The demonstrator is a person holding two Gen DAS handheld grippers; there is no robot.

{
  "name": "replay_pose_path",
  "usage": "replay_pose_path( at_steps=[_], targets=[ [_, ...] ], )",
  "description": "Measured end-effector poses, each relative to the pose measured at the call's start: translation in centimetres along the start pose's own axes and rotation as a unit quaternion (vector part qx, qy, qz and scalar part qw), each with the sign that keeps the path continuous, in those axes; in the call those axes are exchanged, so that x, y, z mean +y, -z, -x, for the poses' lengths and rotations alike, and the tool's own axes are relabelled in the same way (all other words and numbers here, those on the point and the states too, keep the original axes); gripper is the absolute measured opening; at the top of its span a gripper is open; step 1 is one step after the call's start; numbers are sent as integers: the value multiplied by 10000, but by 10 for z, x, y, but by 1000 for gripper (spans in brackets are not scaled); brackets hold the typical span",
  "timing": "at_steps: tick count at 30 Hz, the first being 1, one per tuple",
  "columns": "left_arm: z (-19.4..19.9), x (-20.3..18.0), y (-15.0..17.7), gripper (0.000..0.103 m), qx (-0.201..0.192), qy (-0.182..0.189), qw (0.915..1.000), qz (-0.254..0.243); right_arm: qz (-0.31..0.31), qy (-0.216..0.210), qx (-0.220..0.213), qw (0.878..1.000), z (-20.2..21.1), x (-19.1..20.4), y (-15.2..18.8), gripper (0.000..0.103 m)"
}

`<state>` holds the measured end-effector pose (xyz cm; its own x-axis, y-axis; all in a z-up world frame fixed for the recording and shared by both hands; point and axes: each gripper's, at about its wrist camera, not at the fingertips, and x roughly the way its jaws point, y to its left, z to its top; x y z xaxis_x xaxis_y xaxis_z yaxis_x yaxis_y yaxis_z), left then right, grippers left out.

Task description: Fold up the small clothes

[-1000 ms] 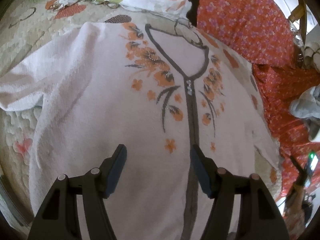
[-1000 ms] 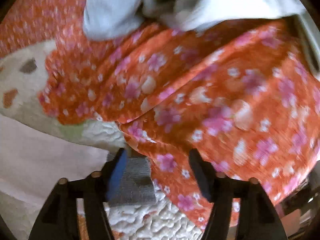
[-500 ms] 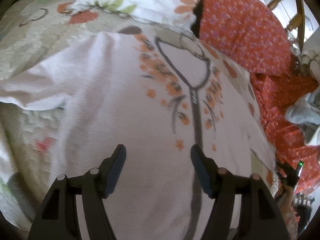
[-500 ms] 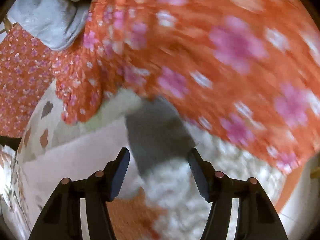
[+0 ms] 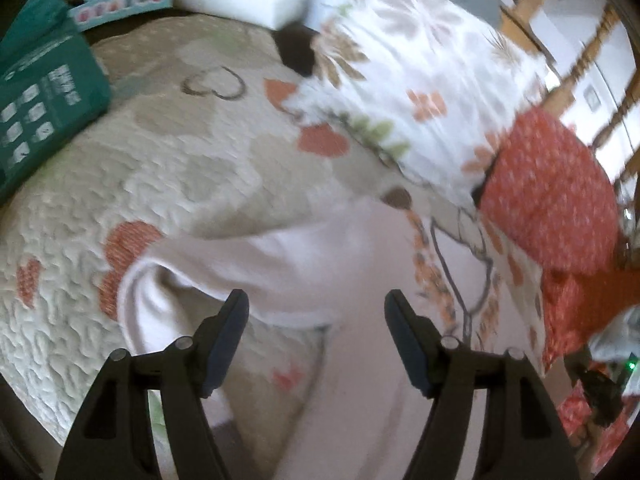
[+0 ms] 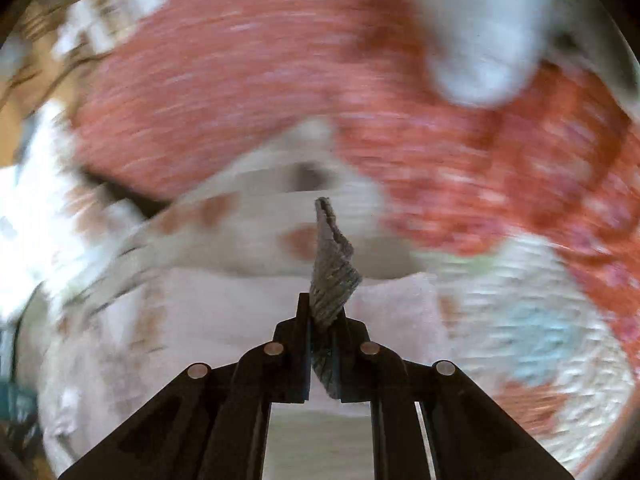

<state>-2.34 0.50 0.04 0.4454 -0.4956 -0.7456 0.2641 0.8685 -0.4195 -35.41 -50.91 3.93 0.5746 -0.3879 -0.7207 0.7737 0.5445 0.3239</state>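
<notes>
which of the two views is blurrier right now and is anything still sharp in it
Right wrist view is far blurrier: the orange floral fabric and quilt streak with motion, while the right tool and its pinched grey cloth strip stay sharp. Left wrist view is only mildly soft; white shirt and left tool remain readable.

Bumpy cream quilt with orange hearts spread underneath. Far left, flat green box with white pictures. Far middle, white pillow with orange flowers. Far right, red dotted pillow beside brown wooden chair.
</notes>
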Motion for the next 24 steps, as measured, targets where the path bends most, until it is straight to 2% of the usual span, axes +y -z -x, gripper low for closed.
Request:
replay_pose_path(
  at_steps=[2,3,6,8,12,17,22,24],
  targets=[
    [6,7,-7,69,-82,57,9999,79,279,-375,113,9988,-10,50,5,9],
    [10,11,-10,69,-167,58,9998,95,462,-683,250,9963,-22,89,12,9],
    [19,28,-18,70,-447,-233,9986,136,798,-1177,563,9882,-56,168,38,9],
    [22,43,-22,70,-515,-430,9973,300,1013,-1431,758,9816,-77,218,60,9],
    [29,78,-27,70,-481,-363,9955,733,1403,-1679,1117,9694,-114,299,103,9],
    [38,110,-28,70,-572,-574,9915,1016,1800,-1530,1468,9605,-153,347,145,9],
    [43,129,-31,70,-620,-590,9876,1319,2196,-1190,1714,9530,-177,364,168,14],
    [46,135,-32,70,-663,-610,9854,1445,2271,-1372,1796,9473,-172,372,172,15]
  ],
)
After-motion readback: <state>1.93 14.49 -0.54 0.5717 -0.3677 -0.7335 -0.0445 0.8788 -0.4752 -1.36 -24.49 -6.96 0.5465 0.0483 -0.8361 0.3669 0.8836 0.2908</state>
